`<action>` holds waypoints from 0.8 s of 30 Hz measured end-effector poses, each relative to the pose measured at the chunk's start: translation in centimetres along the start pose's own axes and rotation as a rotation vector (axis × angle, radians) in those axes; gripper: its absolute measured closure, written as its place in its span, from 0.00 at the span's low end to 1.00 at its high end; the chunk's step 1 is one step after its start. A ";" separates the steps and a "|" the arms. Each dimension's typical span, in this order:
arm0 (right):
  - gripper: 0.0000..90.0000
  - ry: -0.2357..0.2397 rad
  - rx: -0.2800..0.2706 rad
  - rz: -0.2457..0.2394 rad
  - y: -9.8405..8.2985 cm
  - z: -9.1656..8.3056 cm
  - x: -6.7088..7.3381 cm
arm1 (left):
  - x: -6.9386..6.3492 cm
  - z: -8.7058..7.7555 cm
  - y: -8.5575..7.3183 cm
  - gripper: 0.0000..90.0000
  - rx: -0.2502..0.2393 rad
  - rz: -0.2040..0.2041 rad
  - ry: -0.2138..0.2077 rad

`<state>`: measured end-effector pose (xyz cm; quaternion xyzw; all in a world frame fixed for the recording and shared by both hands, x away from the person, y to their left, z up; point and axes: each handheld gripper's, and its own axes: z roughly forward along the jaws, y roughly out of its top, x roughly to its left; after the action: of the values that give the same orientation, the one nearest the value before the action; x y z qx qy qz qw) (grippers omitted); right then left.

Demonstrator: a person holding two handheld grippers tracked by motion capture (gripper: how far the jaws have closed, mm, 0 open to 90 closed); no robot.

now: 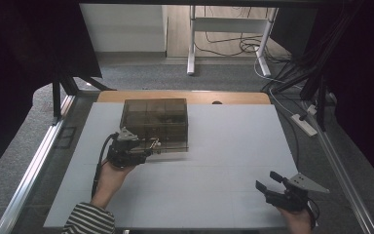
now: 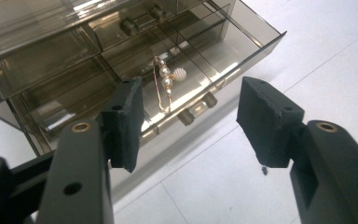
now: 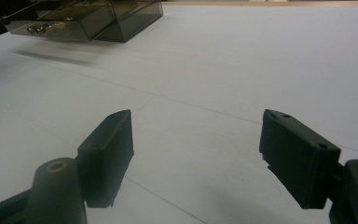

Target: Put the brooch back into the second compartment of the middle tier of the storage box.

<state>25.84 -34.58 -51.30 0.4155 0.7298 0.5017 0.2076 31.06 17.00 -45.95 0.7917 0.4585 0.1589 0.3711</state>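
Left claw (image 2: 191,123) stands spread, empty, above the pulled-out drawer (image 2: 242,51) of the smoked-plastic organizer box (image 1: 154,124) on the worktop (image 1: 233,161). Right claw (image 3: 196,158) is spread, idle. Risk: closing the drawer hastily could jam the pearl-and-gold-wire pin (image 2: 168,81) lying inside.

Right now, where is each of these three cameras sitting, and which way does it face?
High view: above the person's side, looking forward and down on the white table; both hands show, with the left gripper and right gripper.
Left gripper view: rides that gripper, looking down into the organizer box's open drawer holding a pearl pin.
Right gripper view: rides that gripper, looking low across the table.
All share the smoky organizer box.
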 end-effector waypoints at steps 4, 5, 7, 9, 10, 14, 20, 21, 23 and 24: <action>0.29 -0.001 0.000 -0.001 0.0 0.0 0.0 | 0.0 -0.3 -0.6 0.46 -0.011 -0.007 0.003; 0.29 -0.001 0.000 -0.001 0.0 0.0 0.0 | 0.0 -0.3 -0.7 0.45 -0.011 -0.009 0.007; 0.29 -0.001 0.002 -0.001 0.0 0.0 0.0 | 0.0 -0.5 -1.0 0.45 -0.020 -0.011 0.008; 0.29 -0.002 0.002 -0.003 0.0 0.0 0.0 | 0.0 -0.7 -1.4 0.45 -0.028 -0.013 0.008; 0.29 -0.002 0.002 -0.004 0.0 0.0 0.0 | 0.0 -0.8 -1.5 0.45 -0.030 -0.013 0.008; 0.29 -0.001 0.002 -0.004 0.0 0.0 0.0 | -0.1 -1.3 -2.0 0.45 -0.047 -0.013 0.009; 0.29 -0.002 0.001 -0.005 0.0 0.0 0.0 | -0.4 -1.9 -3.1 0.43 -0.076 -0.004 0.012; 0.29 -0.002 0.002 -0.006 0.0 0.0 0.0 | -0.4 -2.0 -3.3 0.43 -0.080 -0.002 0.011; 0.29 -0.002 0.002 -0.005 0.0 0.0 0.1 | -0.5 -2.2 -3.7 0.42 -0.089 0.001 0.015; 0.29 -0.002 0.003 -0.004 0.0 0.0 0.1 | -0.6 -2.2 -3.8 0.41 -0.092 0.003 0.017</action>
<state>25.84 -34.51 -51.31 0.4148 0.7311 0.4997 0.2090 27.10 18.62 -47.19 0.7731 0.4525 0.1870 0.4032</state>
